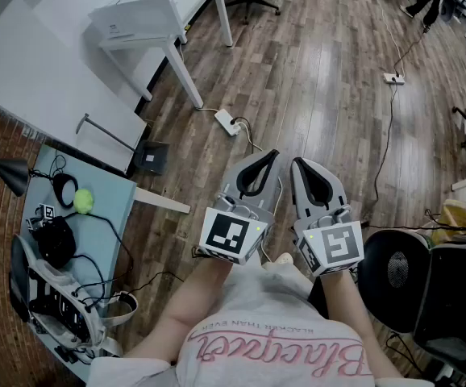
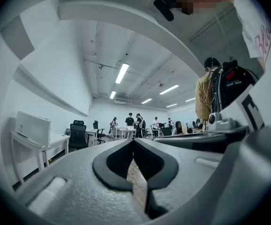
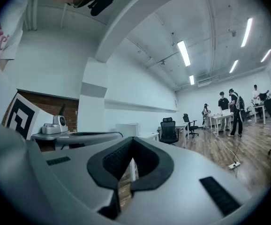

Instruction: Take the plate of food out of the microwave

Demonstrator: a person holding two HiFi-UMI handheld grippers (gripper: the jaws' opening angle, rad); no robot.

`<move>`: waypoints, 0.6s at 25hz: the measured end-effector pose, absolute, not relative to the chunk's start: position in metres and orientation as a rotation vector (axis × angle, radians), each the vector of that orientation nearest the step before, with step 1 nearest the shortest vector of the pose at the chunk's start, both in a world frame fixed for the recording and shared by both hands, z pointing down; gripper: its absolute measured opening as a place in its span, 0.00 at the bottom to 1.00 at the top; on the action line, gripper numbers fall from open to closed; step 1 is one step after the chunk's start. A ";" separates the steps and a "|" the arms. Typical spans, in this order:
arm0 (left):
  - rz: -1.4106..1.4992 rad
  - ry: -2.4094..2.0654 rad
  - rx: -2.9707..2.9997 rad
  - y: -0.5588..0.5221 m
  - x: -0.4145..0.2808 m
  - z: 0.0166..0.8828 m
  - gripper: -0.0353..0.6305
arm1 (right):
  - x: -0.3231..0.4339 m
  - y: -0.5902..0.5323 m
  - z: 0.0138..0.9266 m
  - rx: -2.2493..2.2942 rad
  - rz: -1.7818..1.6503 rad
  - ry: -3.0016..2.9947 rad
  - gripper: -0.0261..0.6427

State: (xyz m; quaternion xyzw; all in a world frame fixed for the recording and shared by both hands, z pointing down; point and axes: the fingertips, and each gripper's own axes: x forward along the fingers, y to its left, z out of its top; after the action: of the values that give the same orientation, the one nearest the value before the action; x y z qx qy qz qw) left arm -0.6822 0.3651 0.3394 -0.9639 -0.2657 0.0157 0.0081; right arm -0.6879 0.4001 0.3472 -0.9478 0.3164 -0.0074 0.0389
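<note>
Only overhead; green ball (image 1: 83,201) (teal table (image 1: 124,208))

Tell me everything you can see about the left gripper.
The left gripper is grey and plastic-looking, with two curved jaws lined with black pads. The jaws are shut tip to tip, leaving a leaf-shaped opening behind with nothing in it. A cube with black-and-white square markers sits at its rear. The person holds it level above the wood floor, close beside the right gripper.
</note>
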 end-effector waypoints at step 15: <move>0.153 -0.947 -2.966 0.238 -0.692 0.309 0.06 | -0.699 0.273 0.312 -2.957 0.091 0.853 0.06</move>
State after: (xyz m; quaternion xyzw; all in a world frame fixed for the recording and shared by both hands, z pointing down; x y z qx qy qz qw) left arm -0.6924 0.2378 0.3089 -0.9514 -0.3037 0.0491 0.0122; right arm -0.6991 0.2729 0.3123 -0.9599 0.2769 0.0297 0.0314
